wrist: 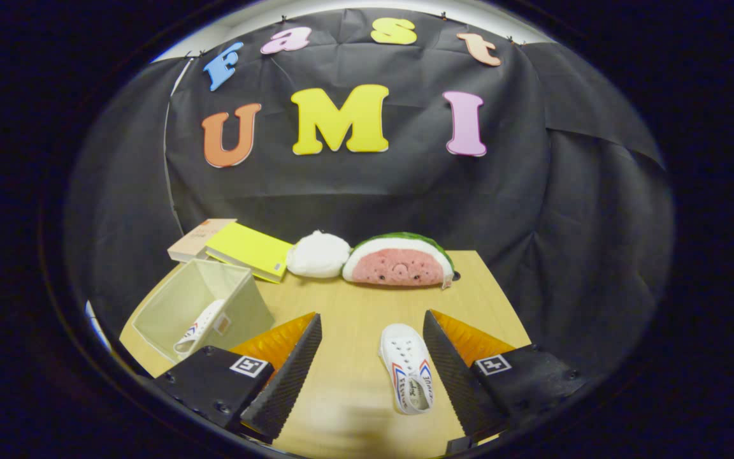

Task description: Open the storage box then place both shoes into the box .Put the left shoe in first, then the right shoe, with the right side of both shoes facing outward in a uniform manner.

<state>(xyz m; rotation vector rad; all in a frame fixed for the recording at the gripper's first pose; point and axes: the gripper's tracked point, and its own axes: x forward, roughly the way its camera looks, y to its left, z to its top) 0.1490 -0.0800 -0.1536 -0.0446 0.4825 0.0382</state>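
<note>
Gripper [372, 370] wide open, empty; right shoe [408, 367] on table [341, 306] btwn fingers, near right one. Left shoe [200, 326] in storage box [179, 299]. Risk: off-centre grab twists shoe.

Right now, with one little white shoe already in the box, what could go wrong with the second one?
The second white perforated shoe lies against one finger of the open gripper, so closing might push it aside rather than grip it. The pale fabric storage box is tilted, with the first white shoe leaning inside; a careless drop could knock it.
</note>
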